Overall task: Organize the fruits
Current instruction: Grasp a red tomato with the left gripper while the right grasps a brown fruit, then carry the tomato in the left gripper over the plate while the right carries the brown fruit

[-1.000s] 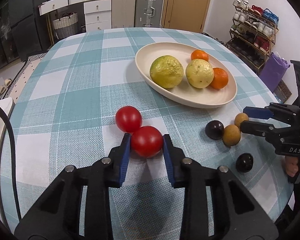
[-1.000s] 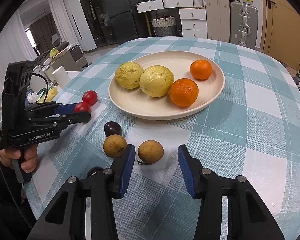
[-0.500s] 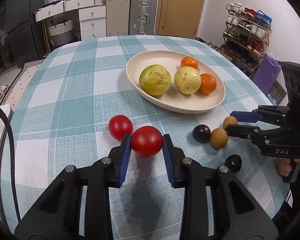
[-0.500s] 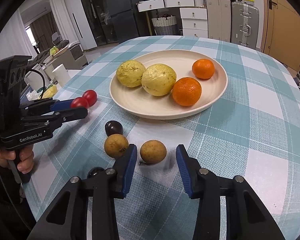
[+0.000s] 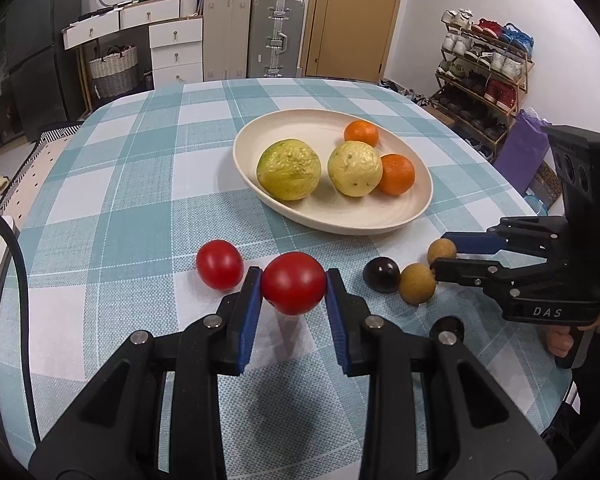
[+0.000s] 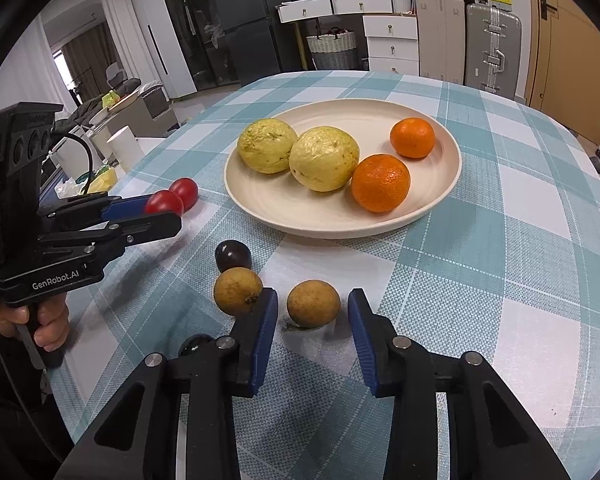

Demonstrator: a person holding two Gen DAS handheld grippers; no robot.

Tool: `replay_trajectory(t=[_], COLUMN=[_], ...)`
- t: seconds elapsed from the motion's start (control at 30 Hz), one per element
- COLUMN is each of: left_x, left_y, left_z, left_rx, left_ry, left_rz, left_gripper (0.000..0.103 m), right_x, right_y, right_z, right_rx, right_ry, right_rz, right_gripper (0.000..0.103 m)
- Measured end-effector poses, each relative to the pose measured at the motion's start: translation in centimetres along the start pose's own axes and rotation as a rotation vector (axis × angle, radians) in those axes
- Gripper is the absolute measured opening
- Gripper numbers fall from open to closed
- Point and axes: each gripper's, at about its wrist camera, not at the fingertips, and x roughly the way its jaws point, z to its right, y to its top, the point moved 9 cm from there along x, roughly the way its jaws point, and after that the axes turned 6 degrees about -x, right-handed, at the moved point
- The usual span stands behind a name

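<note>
Left gripper [image 5: 293, 284] clamps a red tomato [image 5: 293, 282] between its pads; right gripper [image 6: 313, 306] brackets a brown fruit [image 6: 313, 303], jaws wide

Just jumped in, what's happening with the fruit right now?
The left hand-held gripper is shut on a red tomato, raised above the checked table; a second tomato lies beside it. The right hand-held gripper is open around a brown fruit, not yet gripping. The plate holds two yellow fruits and two oranges.
</note>
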Motion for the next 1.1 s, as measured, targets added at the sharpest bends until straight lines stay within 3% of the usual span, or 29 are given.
replay_trajectory(t=[0.2,1.1], left_x=[0.0,0.1], left_y=[0.1,3.3], left_z=[0.3,1.9], left_rx=[0.003,0.017], left_ry=[-0.005,-0.032], left_rz=[0.004,0.072], left_gripper=[0.029,0.029], right_x=[-0.2,-2.8], right_y=[0.0,2.0], right_z=[0.0,1.8], right_rx=[-0.009,0.047], right_ry=[-0.009,-0.041], right_rz=[0.004,0.112], right_gripper=[0.028,0.028])
